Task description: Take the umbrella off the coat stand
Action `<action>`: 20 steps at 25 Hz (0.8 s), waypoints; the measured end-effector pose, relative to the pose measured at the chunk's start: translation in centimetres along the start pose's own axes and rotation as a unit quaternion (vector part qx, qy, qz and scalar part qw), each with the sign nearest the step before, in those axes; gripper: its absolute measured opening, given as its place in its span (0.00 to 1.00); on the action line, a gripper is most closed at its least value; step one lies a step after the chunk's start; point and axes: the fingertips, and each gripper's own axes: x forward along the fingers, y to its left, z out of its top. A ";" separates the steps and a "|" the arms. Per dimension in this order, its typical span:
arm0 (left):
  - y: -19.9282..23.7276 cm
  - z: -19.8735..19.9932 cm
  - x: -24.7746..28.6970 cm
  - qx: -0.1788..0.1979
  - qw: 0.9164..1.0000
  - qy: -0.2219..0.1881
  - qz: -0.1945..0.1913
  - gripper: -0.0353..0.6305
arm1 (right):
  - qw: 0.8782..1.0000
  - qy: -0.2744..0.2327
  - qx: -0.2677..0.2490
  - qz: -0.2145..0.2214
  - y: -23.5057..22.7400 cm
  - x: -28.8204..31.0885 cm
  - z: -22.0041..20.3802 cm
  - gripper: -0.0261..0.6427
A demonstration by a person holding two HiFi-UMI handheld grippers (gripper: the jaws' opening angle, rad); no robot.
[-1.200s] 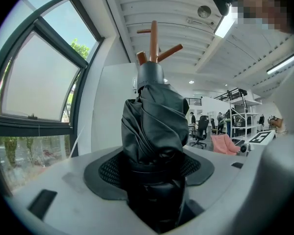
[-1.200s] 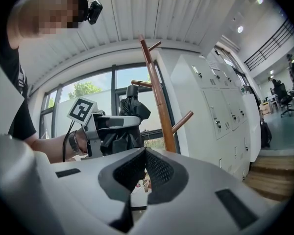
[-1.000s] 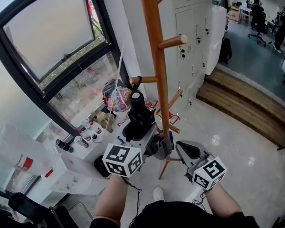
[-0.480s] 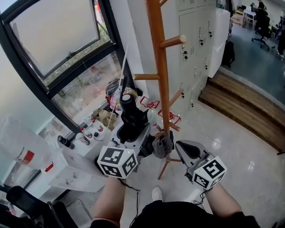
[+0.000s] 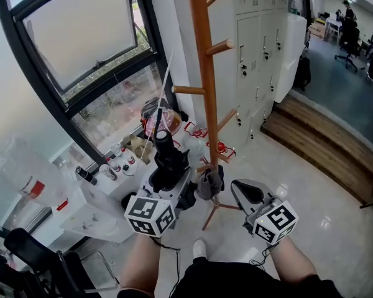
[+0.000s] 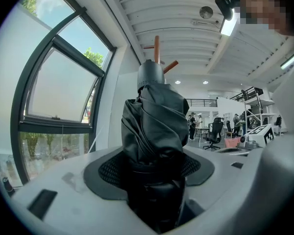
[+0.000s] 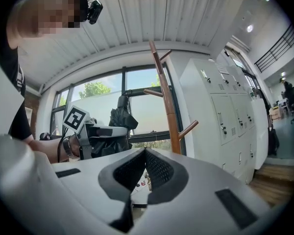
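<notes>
— While my left gripper (image 6: pixel 154 169) is clenched round the folded black umbrella (image 6: pixel 154 121), both pads pressing into its cloth low on the bundle, my right gripper (image 7: pixel 146 168) has its pads closed together on nothing.

— Where is the umbrella in relation to the stand?

— Upright in my grip, cap upward, on the window side of the pole of the coat stand (image 5: pixel 204 85) and apart from it. It sits below the short peg (image 5: pixel 188 90) on that side. As far as I can tell, nothing of it loops over the peg.

— So the lift-off is done?

— Nearly, I judge; what's left is carrying it clear. To do that well I'd hold the clamp firm, since the cloth is soft and could slide through the pads. I'd also hold the umbrella upright so its cap doesn't swing into the peg above.

— Which way out?

— Toward me and away from the pole, not toward the window (image 5: pixel 81 42), because bottles and small clutter (image 5: pixel 115 166) crowd the low ledge beneath it. A grey bundle (image 5: pixel 210 182) hangs at the stand's low pegs, just beside my left gripper. I cannot tell what it is, so I'd pass wide of it.

— And the right one?

— Hold it back, beside the foot of the pole, ready to steady the stand only if it rocks.
</notes>
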 end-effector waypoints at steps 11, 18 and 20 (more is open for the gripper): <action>-6.1 -2.8 -5.4 -0.005 0.999 0.020 0.025 0.49 | 1.000 0.000 -0.005 0.029 1.9 -5.3 0.2 0.12; -9.7 -4.5 -9.4 -0.009 0.999 0.031 0.042 0.49 | 0.999 0.002 -0.002 0.046 3.4 -8.5 -0.6 0.12; -10.4 -5.2 -10.5 -0.010 0.998 0.036 0.042 0.48 | 0.999 0.005 0.003 0.049 3.9 -9.0 -1.0 0.12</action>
